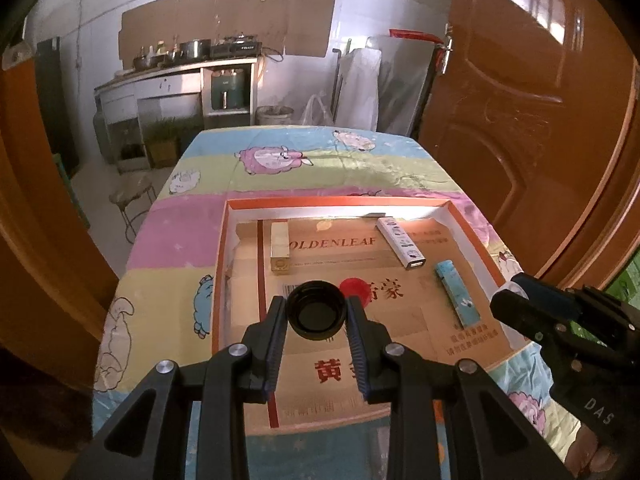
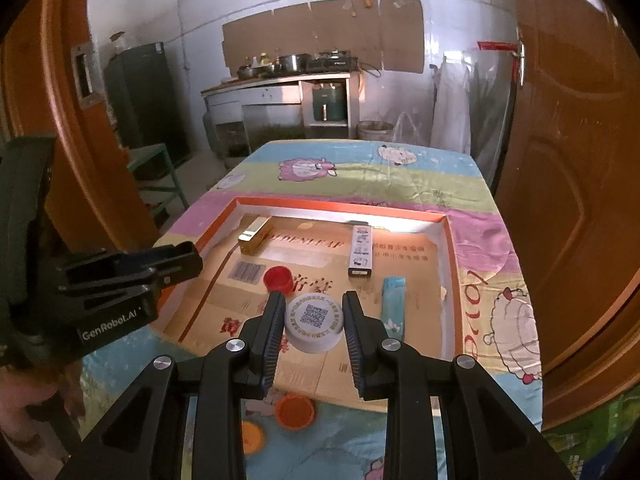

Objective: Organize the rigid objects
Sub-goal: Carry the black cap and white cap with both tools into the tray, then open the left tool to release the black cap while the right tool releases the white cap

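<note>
- My left tool (image 1: 316,314) pinches a black cap (image 1: 316,311) between its two ribbed pads, the hollow side facing up; the jaws stand only as far apart as the cap is wide, and both pads press on its rim.
- My right tool (image 2: 314,322) pinches a white cap (image 2: 315,322) the same way, flat top up, with a printed square code on it; both pads press on its sides.
- Both caps hang above the near part of a shallow orange-rimmed tray (image 1: 223,252) lined with printed cardboard, which lies on the surface (image 1: 176,240) covered by a cartoon-sheep cloth.
- On the cloth just near the tray, below my right tool, lie an orange cap (image 2: 295,411) and, to its left, part of a yellow-orange disc (image 2: 252,438).
- In the left wrist view my right tool shows at the right edge, beside the tray's right rim; in the right wrist view my left tool shows at the left edge.
- Inside the tray, a red cap (image 2: 279,279) sits on the cardboard left of centre, just beyond the held caps.
- A light blue lighter (image 1: 458,294) lies flat toward the right side of the tray.
- Farther in, a white patterned lighter (image 1: 401,243) lies right of centre, and a gold rectangular lighter (image 1: 280,246) lies at the far left.
- Beyond the surface stand a brown door (image 1: 520,120) at the right and a kitchen counter with pots (image 1: 188,50) against the far wall.
</note>
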Demonstrator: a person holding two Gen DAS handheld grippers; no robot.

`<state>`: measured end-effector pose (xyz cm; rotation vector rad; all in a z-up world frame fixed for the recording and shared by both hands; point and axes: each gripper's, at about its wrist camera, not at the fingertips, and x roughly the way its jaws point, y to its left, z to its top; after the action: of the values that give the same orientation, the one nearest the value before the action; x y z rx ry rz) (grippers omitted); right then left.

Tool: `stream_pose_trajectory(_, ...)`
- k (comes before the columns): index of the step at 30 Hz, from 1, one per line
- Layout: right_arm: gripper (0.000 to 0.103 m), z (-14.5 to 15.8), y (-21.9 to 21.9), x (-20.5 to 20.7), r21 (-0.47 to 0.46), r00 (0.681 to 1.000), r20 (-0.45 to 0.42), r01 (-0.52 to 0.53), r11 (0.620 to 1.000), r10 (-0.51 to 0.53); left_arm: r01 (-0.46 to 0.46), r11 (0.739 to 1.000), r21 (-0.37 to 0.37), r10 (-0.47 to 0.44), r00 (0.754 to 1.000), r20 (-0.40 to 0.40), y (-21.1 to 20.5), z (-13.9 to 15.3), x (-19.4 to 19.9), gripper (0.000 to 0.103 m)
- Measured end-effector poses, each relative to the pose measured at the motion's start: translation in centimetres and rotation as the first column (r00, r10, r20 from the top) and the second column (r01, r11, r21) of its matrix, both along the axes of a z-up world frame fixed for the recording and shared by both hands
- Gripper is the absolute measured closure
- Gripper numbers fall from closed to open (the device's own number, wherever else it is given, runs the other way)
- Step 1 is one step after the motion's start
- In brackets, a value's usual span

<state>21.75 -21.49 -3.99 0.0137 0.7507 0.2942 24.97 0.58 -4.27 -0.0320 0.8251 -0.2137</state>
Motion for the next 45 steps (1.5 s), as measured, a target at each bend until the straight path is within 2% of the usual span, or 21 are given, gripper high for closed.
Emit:
stream_pose_trajectory(9, 0.073, -1.5, 0.0, 2.9, 0.012, 0.999, -0.044, 0.02, 1.0, -0.019, -0.033, 0.999, 0.01, 0.033, 0.999, -0.023, 0.3, -1.6, 1.7, 0.073)
stream_pose_trajectory(22, 0.073, -4.4, 1.2, 5.7, -0.034, 0.995, -0.089, 0.033, 0.999, -0.036, -0.058, 0.998, 0.033, 0.06, 0.996, -0.063, 0.9, -3.6, 3.2, 0.073)
stream_pose_trajectory(45, 0.073, -6.3, 2.0, 6.9, -0.075, 0.992, -0.117, 0.03, 0.997, -0.039, -0.061, 0.996, 0.065, 0.066, 0.995, -0.072, 0.8, -5.3, 4.3, 0.073)
